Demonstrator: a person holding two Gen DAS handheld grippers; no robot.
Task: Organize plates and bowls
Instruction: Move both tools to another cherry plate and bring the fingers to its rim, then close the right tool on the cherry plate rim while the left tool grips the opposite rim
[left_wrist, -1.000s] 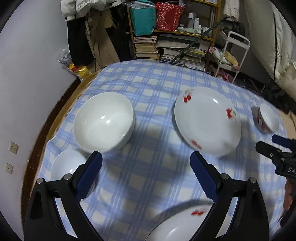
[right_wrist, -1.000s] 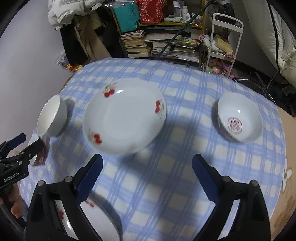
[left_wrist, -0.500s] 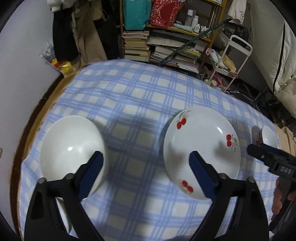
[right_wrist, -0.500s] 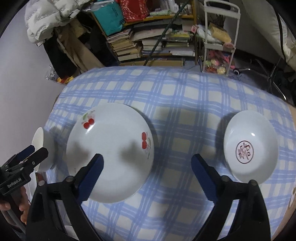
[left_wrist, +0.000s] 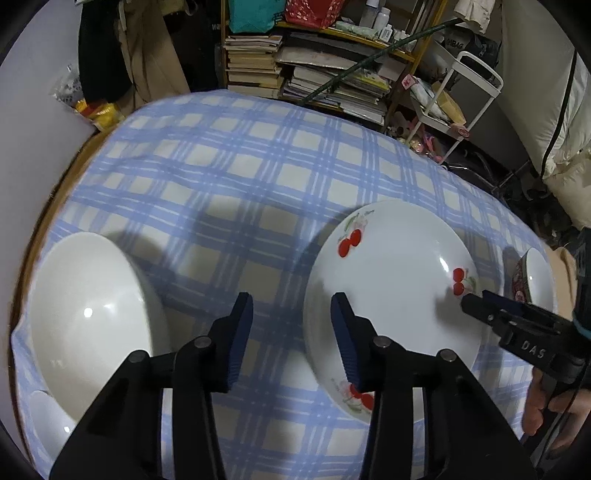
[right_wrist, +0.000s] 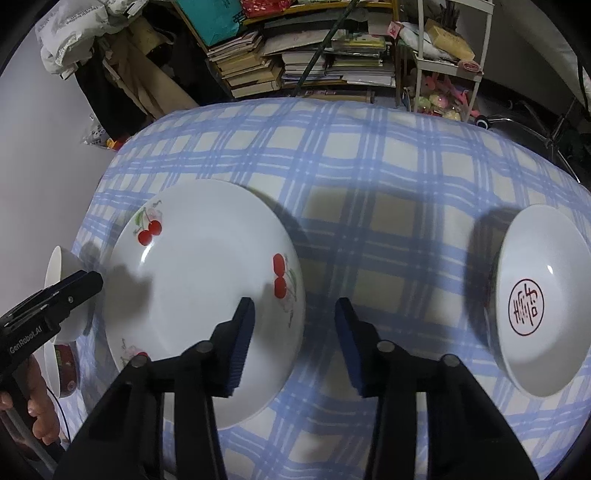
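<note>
The left hand-held gripper (left_wrist: 291, 332) hangs over the left rim of the cherry plate (left_wrist: 395, 295), one pad above the plate, the other above the checked cloth. Its jaws have just been narrowing, but nothing is pinched yet; it's released. Same story opposite: the right hand-held gripper (right_wrist: 295, 339) straddles the plate's right rim, jaws just drawn in, rim between them, pads not visibly pressing. So both sides are lining up for a two-sided lift of that plate, I'd say, which sits mid-desk (right_wrist: 369, 177).

Progress? Barely begun, by the look of it. Everything lies spread out singly: a big white bowl (left_wrist: 88, 325) at the left edge, a smaller white dish (left_wrist: 48, 421) peeking out just near of it, a bowl with a red seal mark (right_wrist: 543, 306) off to the right. In the right view a red-sided dish (right_wrist: 62, 365) shows low at the left edge; whether that's the same small one, I can't tell. Nothing stacked, nothing grouped. All the sorting remains.
</note>
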